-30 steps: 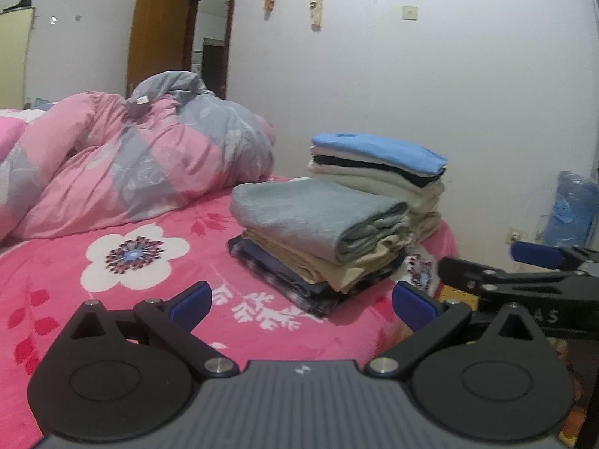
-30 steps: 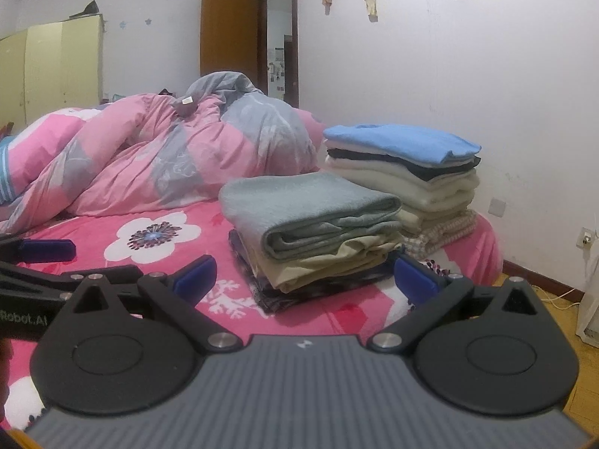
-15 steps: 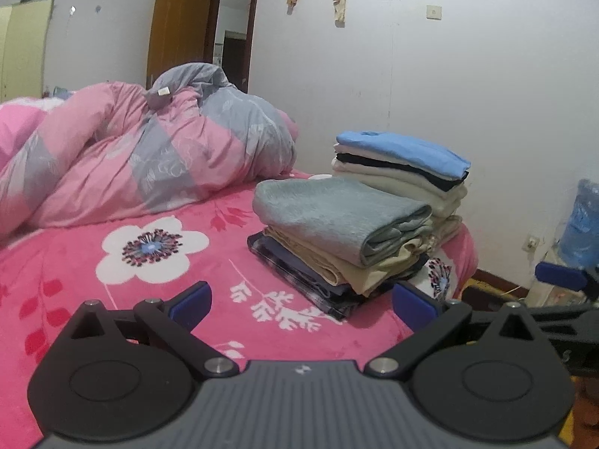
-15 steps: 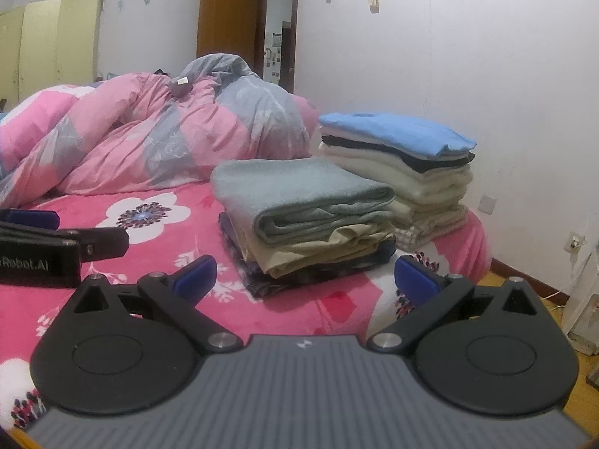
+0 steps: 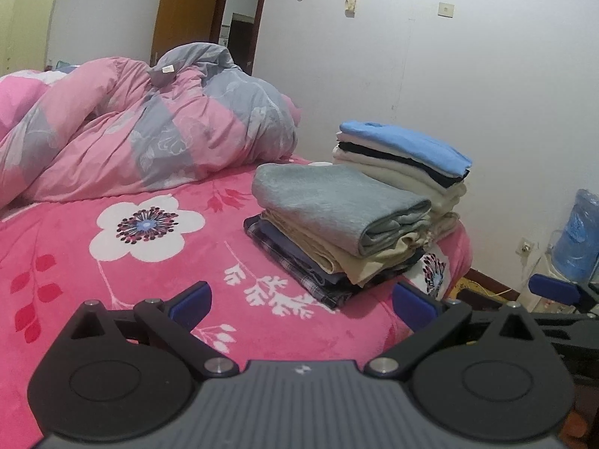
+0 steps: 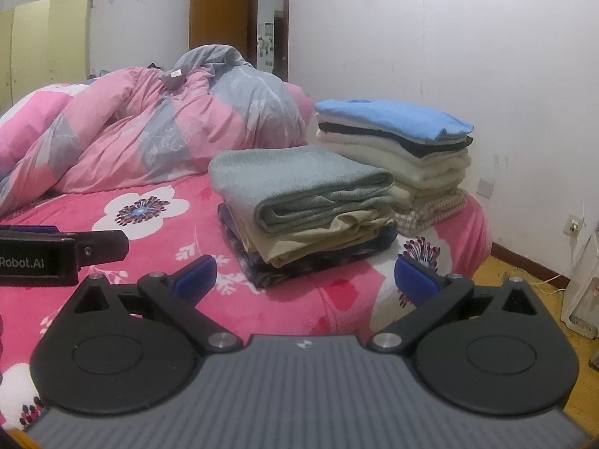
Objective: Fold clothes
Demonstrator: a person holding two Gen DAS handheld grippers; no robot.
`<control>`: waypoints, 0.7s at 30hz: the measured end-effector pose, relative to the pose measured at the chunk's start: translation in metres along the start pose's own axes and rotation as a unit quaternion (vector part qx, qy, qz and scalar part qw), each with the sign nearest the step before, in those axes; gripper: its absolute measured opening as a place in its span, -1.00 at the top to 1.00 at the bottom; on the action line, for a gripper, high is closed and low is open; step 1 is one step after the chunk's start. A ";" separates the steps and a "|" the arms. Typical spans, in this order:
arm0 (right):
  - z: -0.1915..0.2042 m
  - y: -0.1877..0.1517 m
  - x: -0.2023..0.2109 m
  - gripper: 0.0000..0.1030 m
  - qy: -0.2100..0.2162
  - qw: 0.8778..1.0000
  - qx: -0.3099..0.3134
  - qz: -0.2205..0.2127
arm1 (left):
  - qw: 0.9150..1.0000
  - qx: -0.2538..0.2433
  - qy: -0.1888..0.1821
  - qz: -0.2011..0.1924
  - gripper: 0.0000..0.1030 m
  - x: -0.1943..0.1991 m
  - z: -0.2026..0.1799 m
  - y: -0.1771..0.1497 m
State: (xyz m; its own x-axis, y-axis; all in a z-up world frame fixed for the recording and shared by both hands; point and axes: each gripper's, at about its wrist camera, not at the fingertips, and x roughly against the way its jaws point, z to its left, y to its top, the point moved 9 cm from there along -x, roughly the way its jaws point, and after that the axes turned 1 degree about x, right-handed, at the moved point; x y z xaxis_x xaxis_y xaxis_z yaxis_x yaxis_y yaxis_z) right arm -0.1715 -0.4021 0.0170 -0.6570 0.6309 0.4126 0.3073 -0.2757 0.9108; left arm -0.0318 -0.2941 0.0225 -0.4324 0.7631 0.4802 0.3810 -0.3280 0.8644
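Clothes sit already folded in two stacks on the pink bedspread (image 5: 157, 273): a near stack (image 5: 337, 239) topped by a grey-green knit (image 6: 299, 183), and a taller far stack (image 6: 397, 157) topped by a blue garment (image 5: 408, 142). I judge all of it soft, light and limp; a single layer would sag and slide off its neighbours if I pinched only a corner. If I have to move one, I would take it at the thick rolled fold edge, where several layers bunch together.

Both stacks lie ahead of my jaws and apart from them. For the left gripper (image 5: 301, 301), the near stack is forward and slightly toward its right finger. For the right gripper (image 6: 305, 275), it is almost dead ahead, between the fingers' lines, with the taller stack beyond it toward the right finger.

Both sets of jaws stand spread wide with nothing between them. A crumpled pink-and-grey duvet (image 6: 157, 127) lies farther off toward the left fingers.
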 end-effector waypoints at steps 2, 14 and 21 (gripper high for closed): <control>0.000 0.000 0.000 -0.97 -0.002 1.000 -0.001 0.000 | 1.000 -0.001 -0.001 0.003 -1.00 -0.001 -0.002 0.000; -0.008 -0.003 -0.007 -0.97 -0.020 1.000 -0.014 0.014 | 1.000 0.002 0.008 0.025 -1.00 -0.013 0.000 -0.005; -0.008 -0.004 -0.010 -0.97 -0.026 0.999 -0.011 0.021 | 1.000 -0.008 0.008 0.027 -1.00 -0.015 -0.002 -0.007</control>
State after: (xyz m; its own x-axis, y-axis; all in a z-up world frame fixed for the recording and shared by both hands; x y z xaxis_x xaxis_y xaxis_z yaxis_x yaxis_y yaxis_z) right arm -0.1719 -0.4132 0.0099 -0.6069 0.6556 0.4494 0.3182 -0.3177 0.8932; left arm -0.0296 -0.3048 0.0093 -0.4243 0.7354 0.5283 0.3904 -0.3778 0.8395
